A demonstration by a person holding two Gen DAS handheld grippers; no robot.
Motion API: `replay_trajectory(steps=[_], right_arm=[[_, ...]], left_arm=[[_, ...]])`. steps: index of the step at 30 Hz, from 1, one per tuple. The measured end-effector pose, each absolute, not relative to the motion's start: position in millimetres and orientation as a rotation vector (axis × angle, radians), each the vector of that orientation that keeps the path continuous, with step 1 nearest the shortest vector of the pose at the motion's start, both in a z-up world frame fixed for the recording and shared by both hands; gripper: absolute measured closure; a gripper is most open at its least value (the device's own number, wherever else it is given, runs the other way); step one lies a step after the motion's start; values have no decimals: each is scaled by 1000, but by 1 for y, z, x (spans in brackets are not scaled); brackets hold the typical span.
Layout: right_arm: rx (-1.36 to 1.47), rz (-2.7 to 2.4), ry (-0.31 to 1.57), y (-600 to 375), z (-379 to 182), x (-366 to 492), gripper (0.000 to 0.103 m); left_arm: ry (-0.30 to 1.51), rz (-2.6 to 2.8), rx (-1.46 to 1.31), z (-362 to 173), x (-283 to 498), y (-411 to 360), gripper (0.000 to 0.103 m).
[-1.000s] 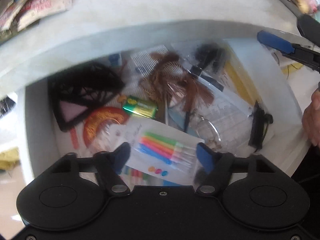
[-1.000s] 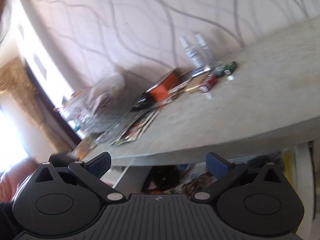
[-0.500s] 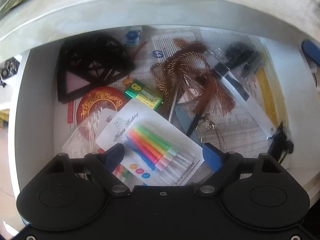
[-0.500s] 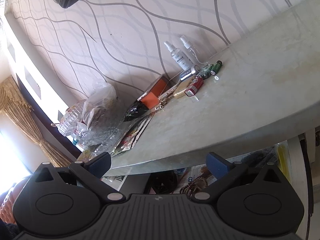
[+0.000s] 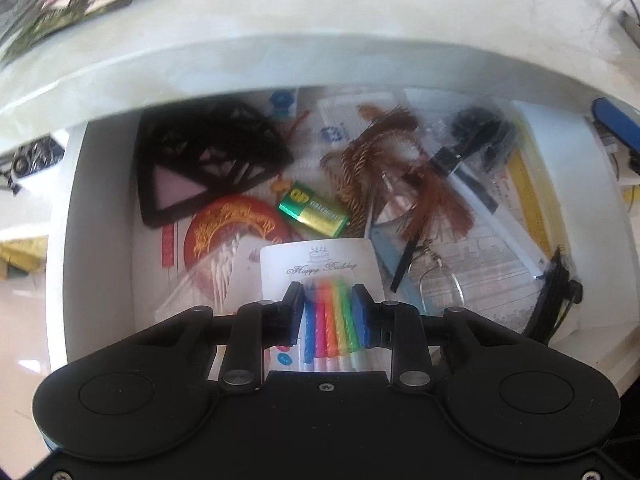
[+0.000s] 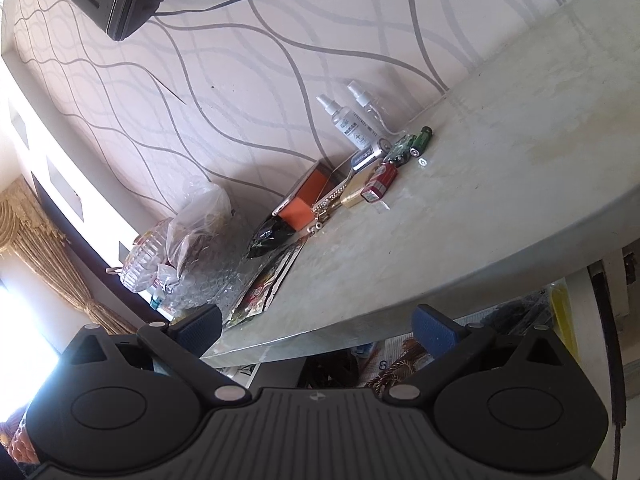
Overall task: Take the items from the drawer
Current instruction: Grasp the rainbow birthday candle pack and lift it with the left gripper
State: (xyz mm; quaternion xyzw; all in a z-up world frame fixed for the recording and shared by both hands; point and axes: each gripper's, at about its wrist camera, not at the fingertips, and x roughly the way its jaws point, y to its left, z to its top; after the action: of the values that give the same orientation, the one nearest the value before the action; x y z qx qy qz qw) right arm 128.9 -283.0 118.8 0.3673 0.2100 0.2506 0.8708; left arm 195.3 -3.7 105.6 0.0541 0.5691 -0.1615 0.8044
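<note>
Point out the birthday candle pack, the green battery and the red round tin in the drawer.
birthday candle pack (image 5: 320, 262), left wrist view, on its white card above the candles.
green battery (image 5: 314, 210), left wrist view, mid-body.
red round tin (image 5: 228, 226), left wrist view, on its gold-patterned lid.

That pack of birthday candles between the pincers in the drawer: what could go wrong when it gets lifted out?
The left gripper is closing across the birthday candle pack, squeezing the candles sideways; they could crack or the thin card could buckle and slip. The bag of cotton swabs lies against the pack's left edge and might be dragged along. The countertop edge overhangs the open drawer, so a lift straight up could knock the pack loose.
</note>
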Motion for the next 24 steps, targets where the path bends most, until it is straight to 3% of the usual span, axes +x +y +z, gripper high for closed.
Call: replay_trajectory(steps=[9,15,20,24], right_arm=[[777,512,432,-284,117,129,0],[804,512,436,-288,114,130,0],[810,511,420,-290,115,128,0],[807,505,420,-290,115,127,0]], left_arm=[[1154,-443,168,130,190,-8,78],[1107,-541,163,188,197,-4,78],[975,-495,95,241,231,8,78],[915,-410,105,246,284,6,78]])
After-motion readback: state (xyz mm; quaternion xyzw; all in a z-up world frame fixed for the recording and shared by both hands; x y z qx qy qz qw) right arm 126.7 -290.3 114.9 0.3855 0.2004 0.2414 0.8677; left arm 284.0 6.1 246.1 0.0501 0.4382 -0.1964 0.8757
